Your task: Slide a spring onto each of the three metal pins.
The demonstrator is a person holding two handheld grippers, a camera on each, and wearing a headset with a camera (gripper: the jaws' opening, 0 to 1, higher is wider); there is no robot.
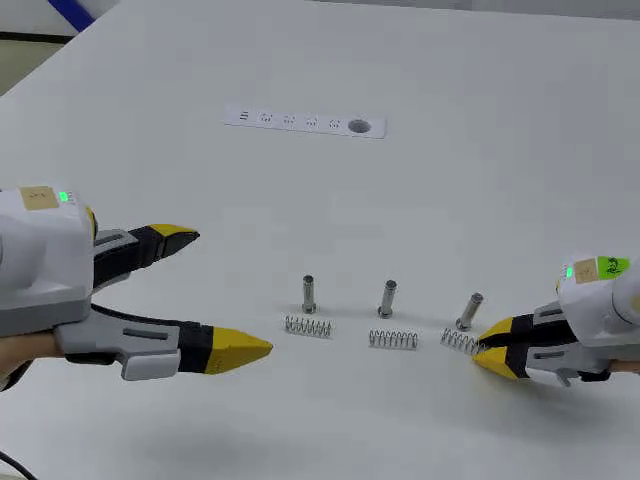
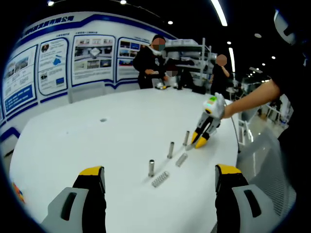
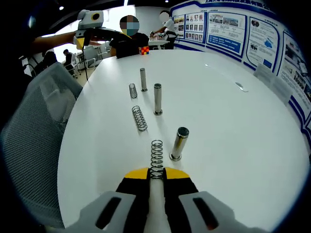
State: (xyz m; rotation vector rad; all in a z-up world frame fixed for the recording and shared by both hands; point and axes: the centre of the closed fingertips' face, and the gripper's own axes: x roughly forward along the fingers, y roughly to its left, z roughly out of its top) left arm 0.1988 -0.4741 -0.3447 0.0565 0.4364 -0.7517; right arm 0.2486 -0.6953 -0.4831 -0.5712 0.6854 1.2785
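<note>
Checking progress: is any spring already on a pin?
No: the left spring, middle spring and right spring lie on the table beside bare pins.

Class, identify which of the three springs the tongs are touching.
The rightmost spring: the right tongs pinch its end; the middle spring and left spring lie untouched.

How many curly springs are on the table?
3. The left spring lies before the left pin, the middle spring before the middle pin, the right spring pinched by the right hand-held gripper. None looks hidden.
</note>
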